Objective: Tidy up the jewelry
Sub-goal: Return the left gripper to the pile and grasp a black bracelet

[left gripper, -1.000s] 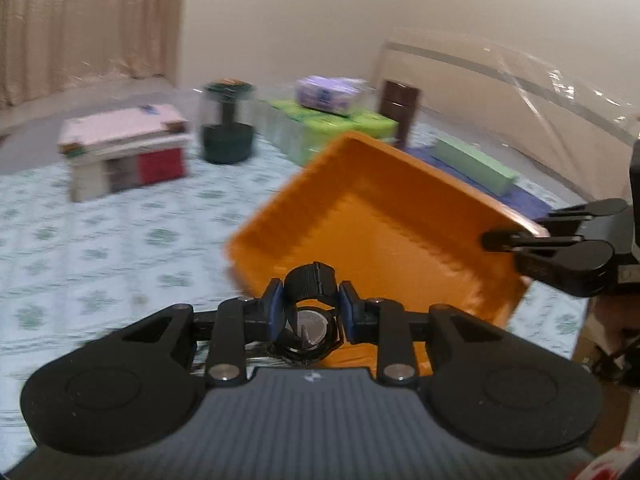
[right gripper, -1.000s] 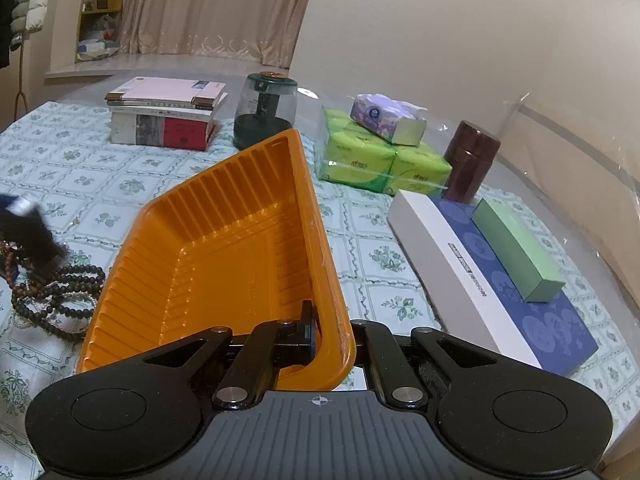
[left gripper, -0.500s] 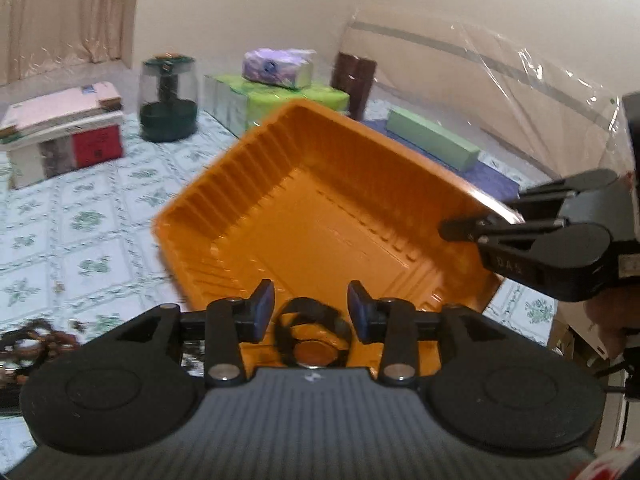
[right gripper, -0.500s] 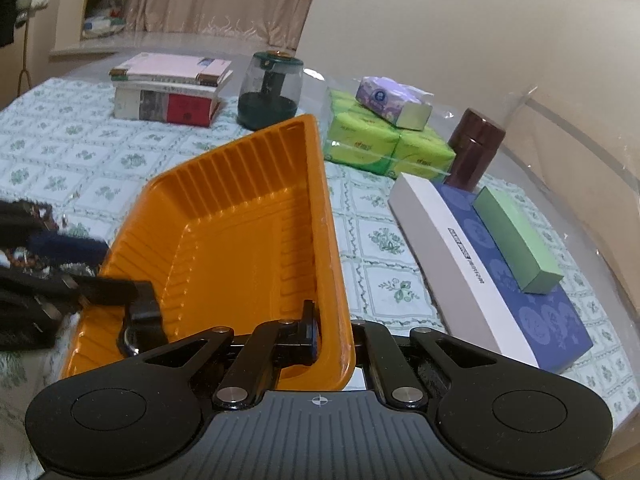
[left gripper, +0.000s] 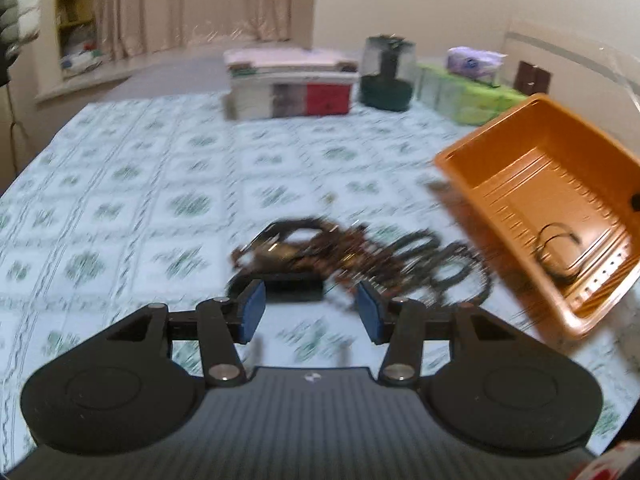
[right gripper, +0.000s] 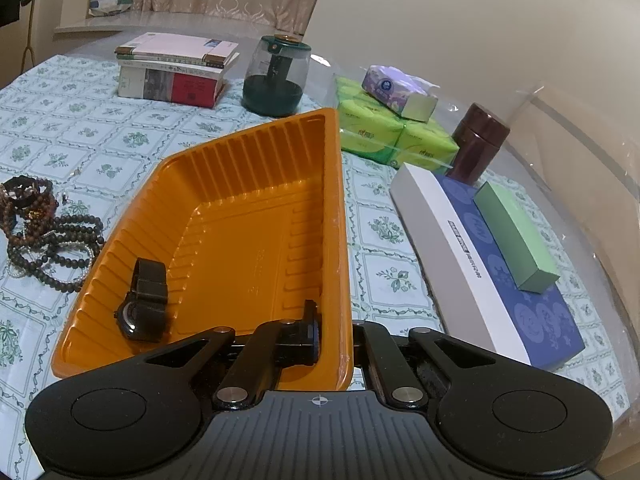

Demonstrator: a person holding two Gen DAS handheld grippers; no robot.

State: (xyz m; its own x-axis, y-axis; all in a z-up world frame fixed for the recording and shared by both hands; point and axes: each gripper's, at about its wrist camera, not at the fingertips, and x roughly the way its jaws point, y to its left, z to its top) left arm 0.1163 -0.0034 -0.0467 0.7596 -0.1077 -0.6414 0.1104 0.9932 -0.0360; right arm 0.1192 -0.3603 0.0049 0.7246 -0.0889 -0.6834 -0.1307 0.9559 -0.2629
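An orange ribbed tray point(right gripper: 256, 184) sits tilted on the patterned tablecloth, and my right gripper point(right gripper: 336, 340) is shut on its near right rim. A black wristwatch point(right gripper: 144, 304) lies inside the tray at its near left; the left wrist view shows the watch point(left gripper: 558, 252) in the tray point(left gripper: 516, 168) too. A tangle of dark bead bracelets and necklaces point(left gripper: 360, 252) lies on the cloth just ahead of my left gripper point(left gripper: 310, 312), whose jaws are opening with nothing between the blue pads. The same bead pile point(right gripper: 44, 232) lies left of the tray.
At the back stand a stack of books point(right gripper: 176, 68), a dark green glass jar point(right gripper: 276, 76), green tissue packs point(right gripper: 392, 132) with a purple pack on top, and a brown canister point(right gripper: 478, 140). A blue-and-white flat box point(right gripper: 492, 264) with a green box on it lies at right.
My left gripper let the watch go into the tray, opened wider and swung left to the bead pile. The right gripper stayed shut on the tray rim.
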